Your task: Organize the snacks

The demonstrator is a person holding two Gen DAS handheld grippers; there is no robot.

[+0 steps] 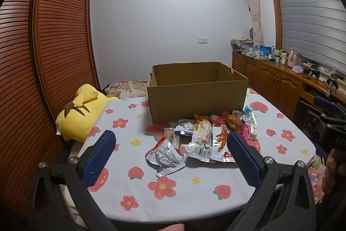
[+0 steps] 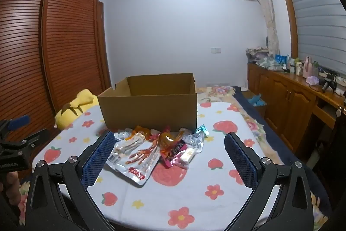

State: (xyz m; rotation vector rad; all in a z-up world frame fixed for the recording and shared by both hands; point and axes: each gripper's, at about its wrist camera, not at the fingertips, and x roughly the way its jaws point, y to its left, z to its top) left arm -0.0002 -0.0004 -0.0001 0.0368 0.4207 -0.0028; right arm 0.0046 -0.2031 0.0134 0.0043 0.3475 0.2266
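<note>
An open cardboard box (image 1: pixel 196 99) stands on the table with the flowered cloth (image 1: pixel 173 192); it also shows in the right wrist view (image 2: pixel 151 109). A pile of snack packets (image 1: pixel 207 133) lies in front of it, also in the right wrist view (image 2: pixel 160 148). A silver packet (image 1: pixel 165 157) lies nearest, apart from the pile. A clear packet with chicken feet (image 2: pixel 140 157) lies at the pile's front. My left gripper (image 1: pixel 170 144) is open and empty, short of the packets. My right gripper (image 2: pixel 169 145) is open and empty, short of the pile.
A yellow plush toy (image 1: pixel 80 114) lies at the table's left edge. A slatted wooden wardrobe (image 1: pixel 43 57) stands on the left. A wooden sideboard (image 2: pixel 292 96) with bottles and clutter runs along the right. The other gripper shows at the left edge (image 2: pixel 15 144).
</note>
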